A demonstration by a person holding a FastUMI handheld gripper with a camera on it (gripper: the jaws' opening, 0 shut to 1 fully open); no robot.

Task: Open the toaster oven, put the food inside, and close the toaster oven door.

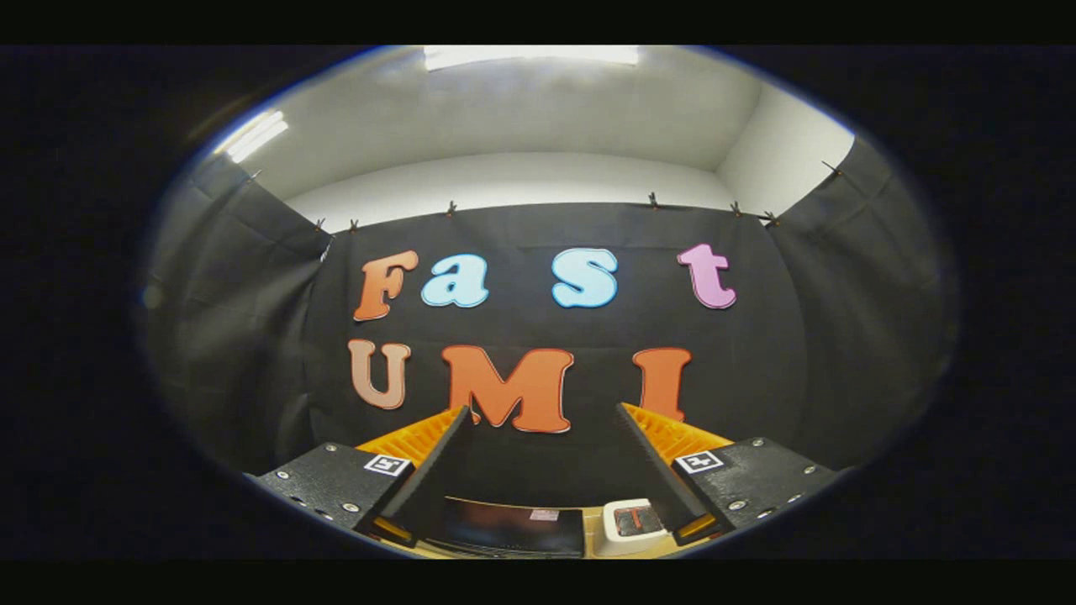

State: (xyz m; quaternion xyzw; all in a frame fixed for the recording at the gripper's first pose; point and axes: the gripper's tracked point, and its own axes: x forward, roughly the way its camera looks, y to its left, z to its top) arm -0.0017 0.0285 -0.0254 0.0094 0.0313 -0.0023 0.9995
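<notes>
Hand-held gripper released, fingers spread wide with nothing between them, raised toward the booth wall.
I see the dark toaster oven low between the fingers on the table; just beside it, a small white dish holds something dark.

1. At the bottom of my view I see the gripper, two fingers rising like long flat wedges with a wide gap between them.
2. Each finger's outer face is ribbed with fine parallel ridges.
3. Each finger sits on a dark, textured mounting block, lower left and lower right of my frame.
4. Small silver screw heads dot the edges of both blocks.
5. Each block carries a square white tag with a black pattern, set near the finger's base.
</notes>
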